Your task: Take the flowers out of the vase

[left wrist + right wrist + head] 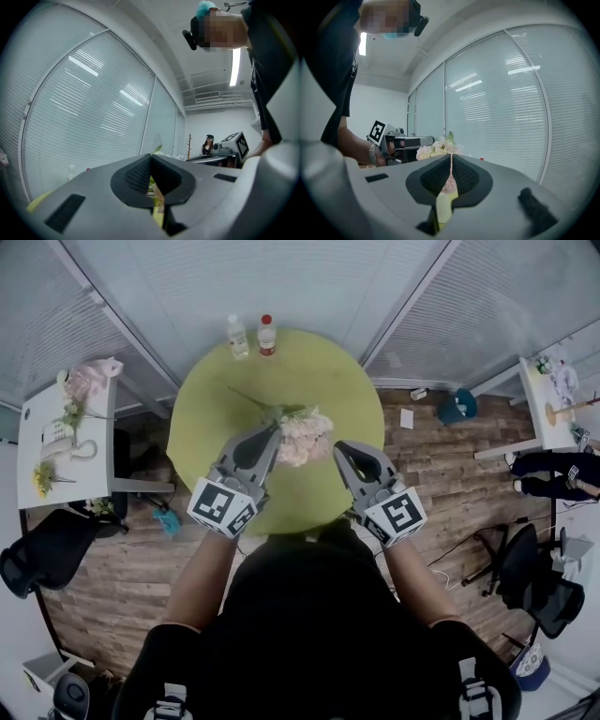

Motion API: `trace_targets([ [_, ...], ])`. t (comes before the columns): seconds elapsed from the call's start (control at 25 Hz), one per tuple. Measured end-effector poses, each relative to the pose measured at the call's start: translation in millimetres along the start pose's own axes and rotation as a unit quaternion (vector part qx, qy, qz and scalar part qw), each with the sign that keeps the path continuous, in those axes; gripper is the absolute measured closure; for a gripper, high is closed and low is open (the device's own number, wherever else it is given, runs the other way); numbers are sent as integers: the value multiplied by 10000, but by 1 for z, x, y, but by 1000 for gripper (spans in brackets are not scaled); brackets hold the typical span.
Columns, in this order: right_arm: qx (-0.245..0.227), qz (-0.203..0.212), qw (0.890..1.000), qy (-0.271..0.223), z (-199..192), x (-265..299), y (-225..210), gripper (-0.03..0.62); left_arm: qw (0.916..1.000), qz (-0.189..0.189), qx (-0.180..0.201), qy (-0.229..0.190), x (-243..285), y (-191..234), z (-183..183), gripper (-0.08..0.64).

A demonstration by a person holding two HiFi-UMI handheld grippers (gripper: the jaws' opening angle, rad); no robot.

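A bunch of pale pink and cream flowers (305, 435) stands near the middle of the round green table (211, 427). I look straight down on the blooms, and no vase shows beneath them. A thin green stem (248, 397) runs out behind them to the left. My left gripper (275, 427) points level with its tips at the left edge of the bunch. Its jaws are shut, and I cannot tell whether a stem is pinched between them. The right gripper (339, 448) is shut just right of the blooms, holding nothing. In the right gripper view the flowers (437, 149) show above the closed jaws (451, 157).
Two plastic bottles (237, 337) (267, 334) stand at the table's far edge. A white side desk (37, 427) with more flowers is at the left. Office chairs (42, 549) (534, 577) stand on the wood floor, and another person (206, 143) is far off.
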State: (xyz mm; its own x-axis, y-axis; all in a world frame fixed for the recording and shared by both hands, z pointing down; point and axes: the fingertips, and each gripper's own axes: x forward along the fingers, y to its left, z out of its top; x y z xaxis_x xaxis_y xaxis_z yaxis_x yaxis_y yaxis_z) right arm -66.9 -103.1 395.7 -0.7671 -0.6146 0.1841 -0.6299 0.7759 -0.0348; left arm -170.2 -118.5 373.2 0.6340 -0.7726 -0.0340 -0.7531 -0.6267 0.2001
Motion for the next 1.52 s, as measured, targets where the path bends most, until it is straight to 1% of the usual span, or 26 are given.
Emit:
trace_targets([
  [0.16, 12, 120, 9999, -40, 1, -7, -13, 572, 9999, 86, 116, 40, 9, -12, -3, 549],
  [0.52, -16, 356, 9994, -25, -4, -30, -46, 572, 9995, 230, 143, 186, 44, -41, -19, 549],
  [0.76, 73, 319, 9995, 20, -12, -44, -73, 572, 9988, 279, 154, 367, 71, -51, -40, 549],
  [0.96, 208, 249, 9995, 55, -17, -58, -95, 572, 9982, 176, 135, 549, 100, -67, -61, 549],
  [1.28, 331, 97, 9990, 283, -50, -63, -125, 572, 9961, 3, 79, 884, 129, -75, -103, 549],
  [1.4, 303, 79, 9987, 407, -65, -59, -129, 572, 9951, -33, 72, 984, 132, -75, -121, 549],
  [1.52, 247, 160, 9977, 606, -80, -52, -126, 572, 9945, -65, 40, 1048, 134, -75, -136, 549],
])
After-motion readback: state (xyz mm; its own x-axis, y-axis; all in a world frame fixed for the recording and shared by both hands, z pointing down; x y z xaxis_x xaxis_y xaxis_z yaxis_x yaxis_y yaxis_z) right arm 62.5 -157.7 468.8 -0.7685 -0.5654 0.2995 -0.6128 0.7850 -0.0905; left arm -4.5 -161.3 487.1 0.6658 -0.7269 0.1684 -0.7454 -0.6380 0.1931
